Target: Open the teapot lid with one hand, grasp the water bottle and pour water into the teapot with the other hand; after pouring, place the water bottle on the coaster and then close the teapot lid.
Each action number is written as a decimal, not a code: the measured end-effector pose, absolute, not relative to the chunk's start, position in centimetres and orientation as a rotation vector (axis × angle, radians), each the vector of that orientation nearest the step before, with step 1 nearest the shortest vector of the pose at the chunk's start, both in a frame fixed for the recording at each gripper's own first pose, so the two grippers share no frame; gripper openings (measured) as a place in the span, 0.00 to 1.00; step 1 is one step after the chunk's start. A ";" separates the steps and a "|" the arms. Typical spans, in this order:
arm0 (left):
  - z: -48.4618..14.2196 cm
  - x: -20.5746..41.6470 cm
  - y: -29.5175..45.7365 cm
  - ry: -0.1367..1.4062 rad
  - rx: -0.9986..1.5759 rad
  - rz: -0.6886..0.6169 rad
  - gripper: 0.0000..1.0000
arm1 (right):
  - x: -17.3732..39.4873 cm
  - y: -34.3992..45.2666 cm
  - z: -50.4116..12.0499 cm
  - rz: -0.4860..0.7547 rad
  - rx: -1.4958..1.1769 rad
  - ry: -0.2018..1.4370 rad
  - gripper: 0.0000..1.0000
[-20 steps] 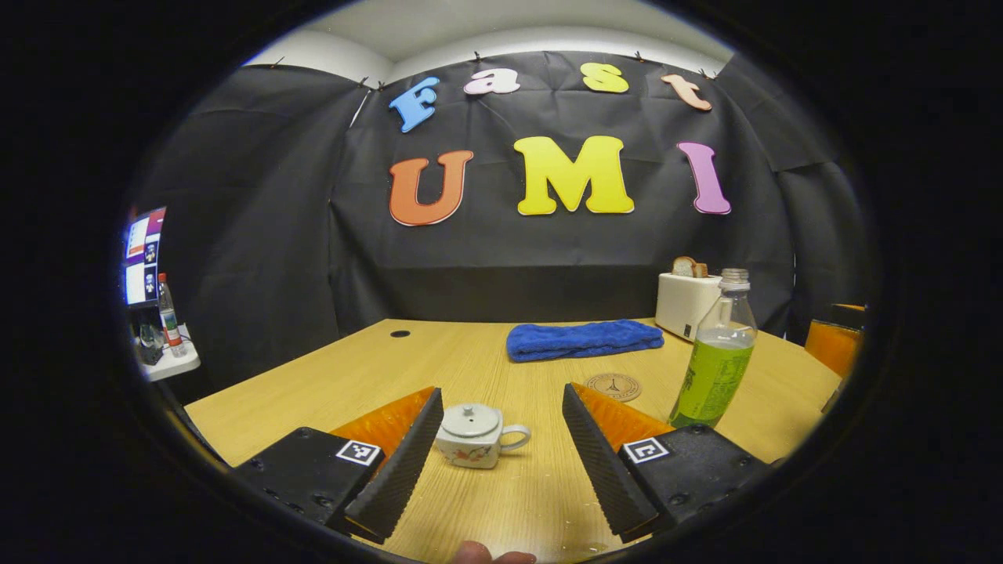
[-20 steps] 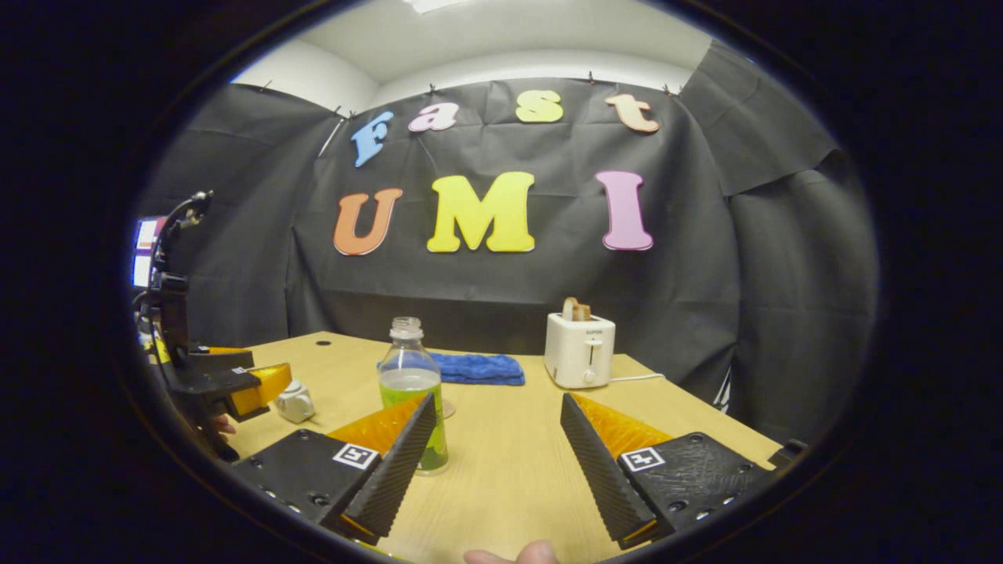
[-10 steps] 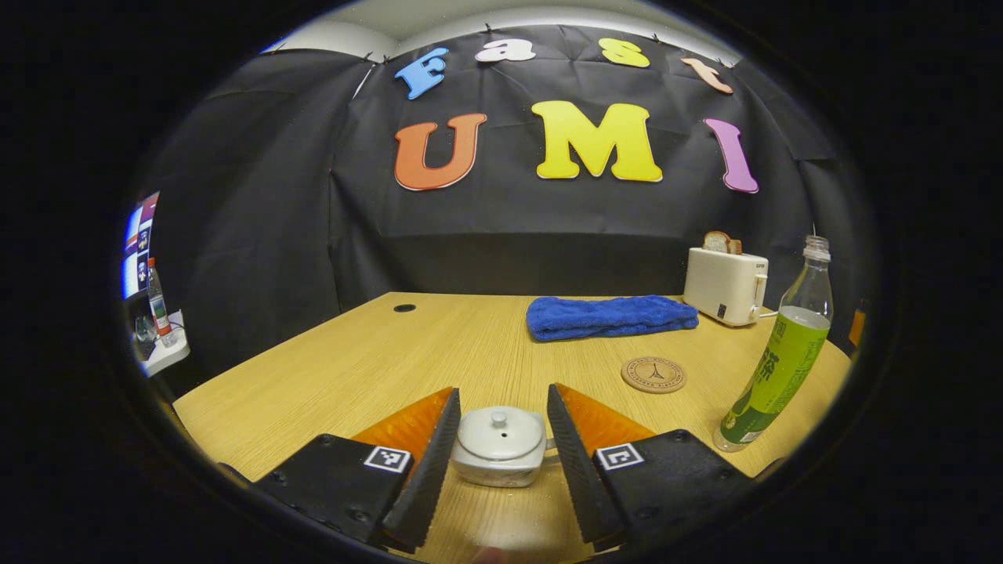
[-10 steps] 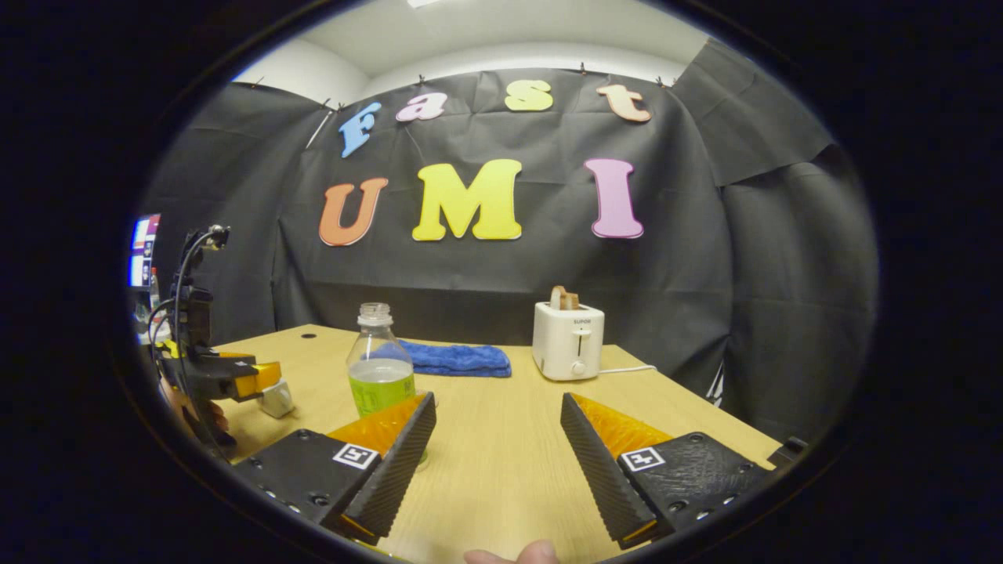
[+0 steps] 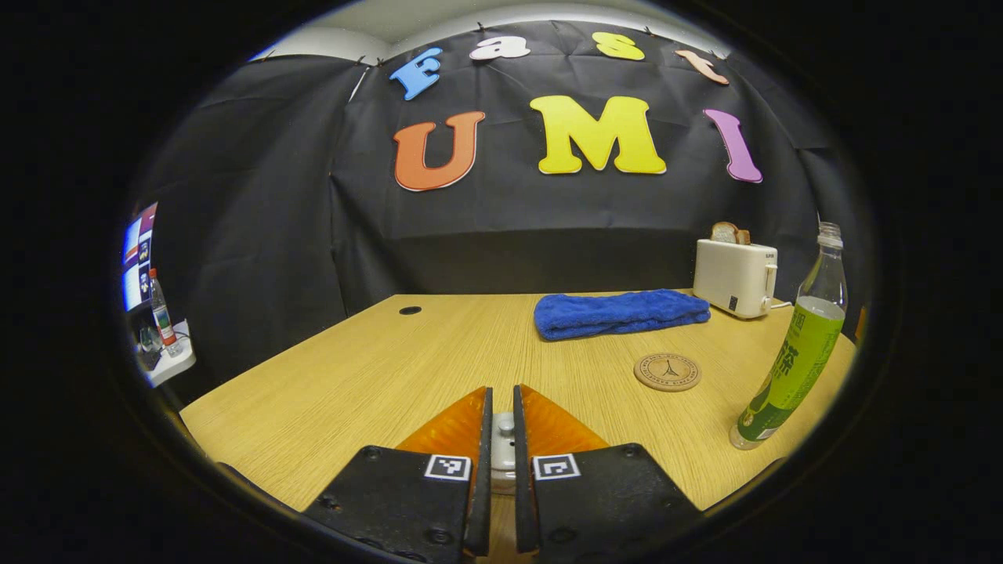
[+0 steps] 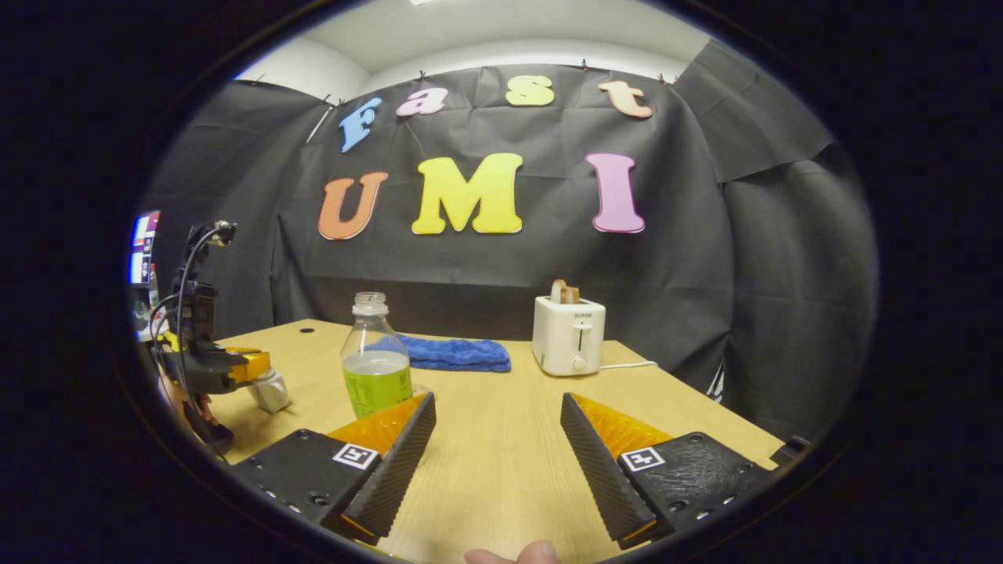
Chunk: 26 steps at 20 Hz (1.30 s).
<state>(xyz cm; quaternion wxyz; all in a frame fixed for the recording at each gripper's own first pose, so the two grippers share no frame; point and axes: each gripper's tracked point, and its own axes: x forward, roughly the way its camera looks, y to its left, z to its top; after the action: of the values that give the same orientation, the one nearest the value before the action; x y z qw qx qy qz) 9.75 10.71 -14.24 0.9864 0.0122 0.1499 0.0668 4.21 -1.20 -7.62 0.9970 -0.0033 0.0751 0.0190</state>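
Since 0.5 s ago, left gripper (image 5: 501, 462) clamped onto small white ceramic teapot lid knob (image 5: 505, 427); right gripper (image 6: 495, 462) gaping, unladen. Step 1 underway. Next: lift lid straight up; green-labelled plastic water bottle (image 6: 376, 368) stands just beside right gripper.

Wooden table (image 5: 376, 368): towel (image 5: 620, 312), toaster (image 5: 734, 277), coaster (image 5: 667, 371), bottle (image 5: 793, 360).

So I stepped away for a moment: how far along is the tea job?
Early. Nothing is finished yet. The left claw has closed on the knob of the small white teapot lid, not yet lifted. The right claw is open beside the uncapped green-labelled plastic bottle. Pouring, the round cork coaster and reclosing remain.
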 end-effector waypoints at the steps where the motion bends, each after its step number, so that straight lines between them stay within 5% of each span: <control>1: -14.3 9.9 10.7 0.305 0.033 0.133 0.12 | 4.2 -0.8 -7.7 0.057 -0.003 0.153 0.99; 5: -14.0 9.7 10.7 0.308 0.048 0.131 0.03 | 3.9 1.2 -8.4 0.140 0.016 0.177 0.96; 16: -9.1 6.5 11.1 0.192 0.018 0.104 0.02 | 3.9 6.1 -9.9 0.261 0.041 0.207 0.96; 26: -7.6 3.5 11.9 0.163 -0.016 0.110 0.02 | 8.5 9.5 -13.0 0.233 0.020 0.262 0.94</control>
<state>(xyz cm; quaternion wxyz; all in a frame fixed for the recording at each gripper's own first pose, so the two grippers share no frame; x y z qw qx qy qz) 3.48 11.90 -7.63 0.9952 -0.0078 0.0812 0.0549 8.47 9.51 -12.99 0.9846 0.0097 0.1302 0.1161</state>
